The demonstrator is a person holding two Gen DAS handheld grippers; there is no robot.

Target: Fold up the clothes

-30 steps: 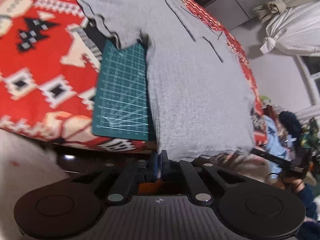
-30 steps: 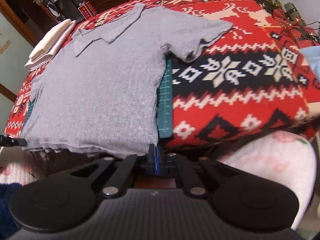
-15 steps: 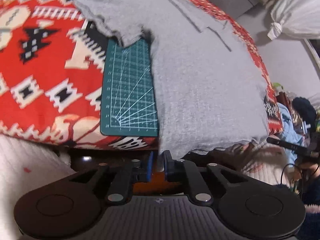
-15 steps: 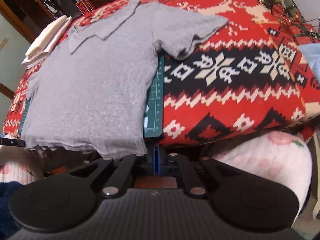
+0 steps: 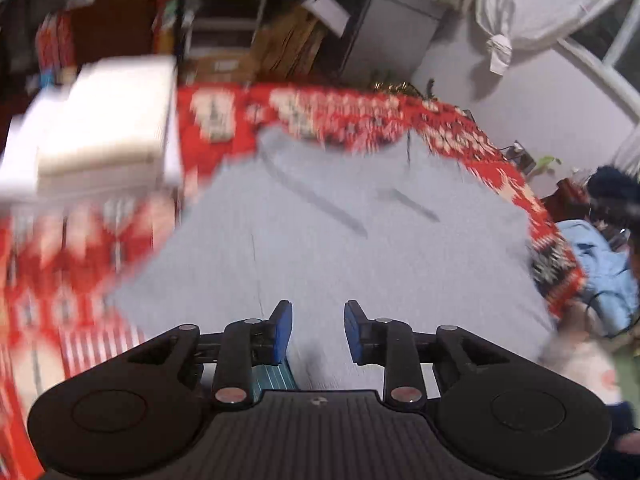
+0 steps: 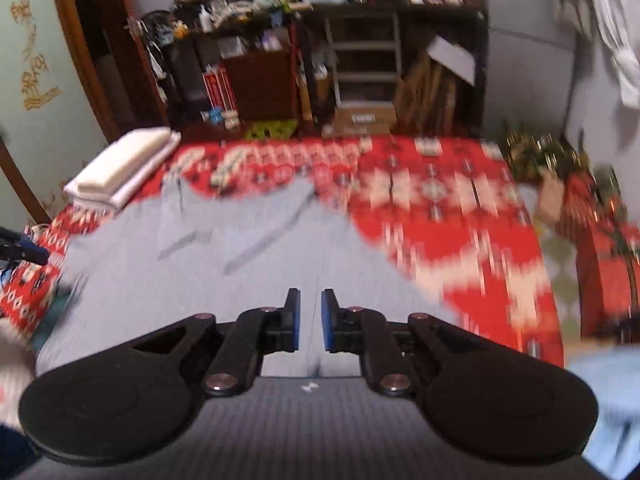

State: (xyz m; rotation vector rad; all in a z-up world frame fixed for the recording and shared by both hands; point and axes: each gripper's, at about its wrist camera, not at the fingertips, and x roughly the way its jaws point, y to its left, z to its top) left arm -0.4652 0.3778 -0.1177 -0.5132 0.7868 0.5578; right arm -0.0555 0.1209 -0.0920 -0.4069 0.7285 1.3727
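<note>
A gray shirt (image 5: 340,248) lies spread across the red patterned blanket (image 6: 460,216) covering the bench, its hem toward the near edge. Both tools hover over it with nothing between their blue pads: the left tool (image 5: 317,330) gapes wide, the right tool (image 6: 311,320) stands narrowly parted. Folded white cloths (image 6: 124,164) sit stacked at the far left corner. Motion blurs both views.

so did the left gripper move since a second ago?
Yes. Left gripper went forward from the hem, over the gray shirt; its jaws opened.
</note>
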